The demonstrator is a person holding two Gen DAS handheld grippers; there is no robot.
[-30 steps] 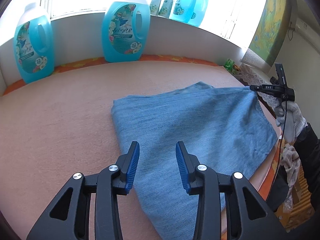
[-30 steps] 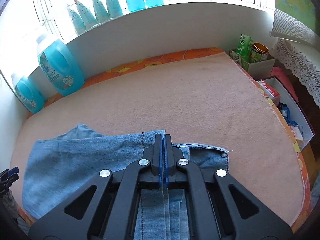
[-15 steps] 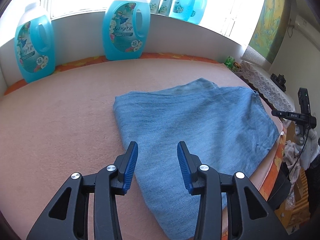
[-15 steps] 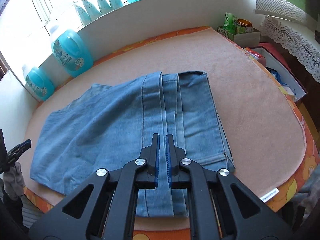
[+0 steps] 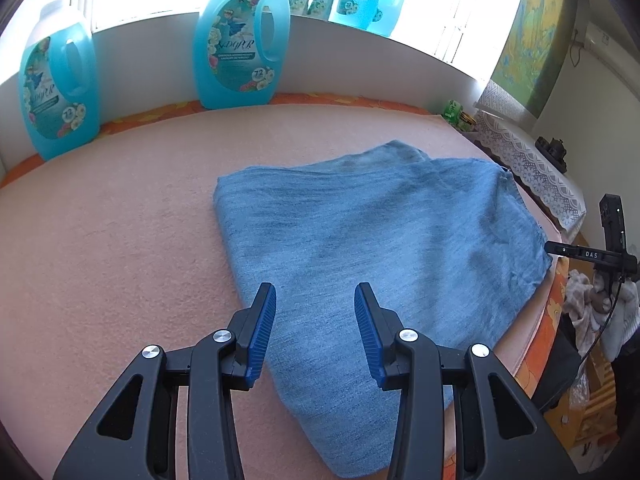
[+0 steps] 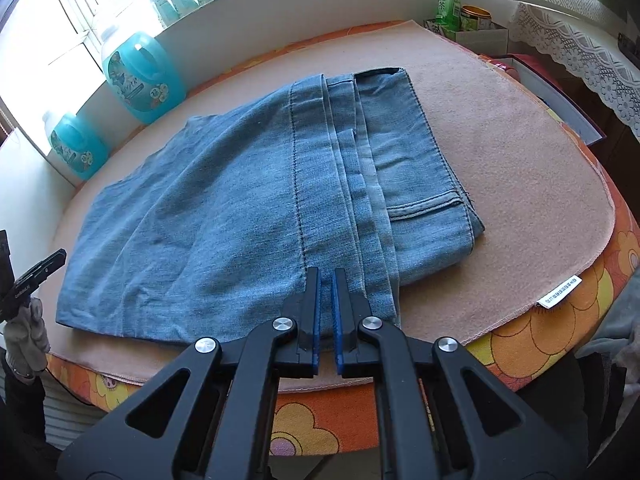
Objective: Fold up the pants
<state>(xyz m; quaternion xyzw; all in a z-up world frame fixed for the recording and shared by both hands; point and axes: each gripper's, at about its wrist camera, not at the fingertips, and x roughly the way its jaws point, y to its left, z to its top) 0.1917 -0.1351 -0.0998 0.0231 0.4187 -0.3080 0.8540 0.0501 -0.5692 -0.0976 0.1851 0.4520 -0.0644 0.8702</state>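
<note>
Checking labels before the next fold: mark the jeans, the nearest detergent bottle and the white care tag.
jeans [image 6: 240, 208]: right wrist view, middle of the folded denim.
detergent bottle [image 5: 236, 52]: left wrist view, its front label.
white care tag [image 6: 560, 293]: right wrist view, on the tag at the mat's edge.

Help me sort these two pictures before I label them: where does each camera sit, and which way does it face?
Left wrist: sits on the left gripper, jaws apart and empty, looking down over the folded jeans toward the window and detergent bottles; the right gripper shows at the right edge.
Right wrist: sits on the right gripper, shut and empty, at the table's near edge, facing the jeans' waistband; a gloved hand shows left.
Shared: jeans, pink cloth, bottles.
</note>
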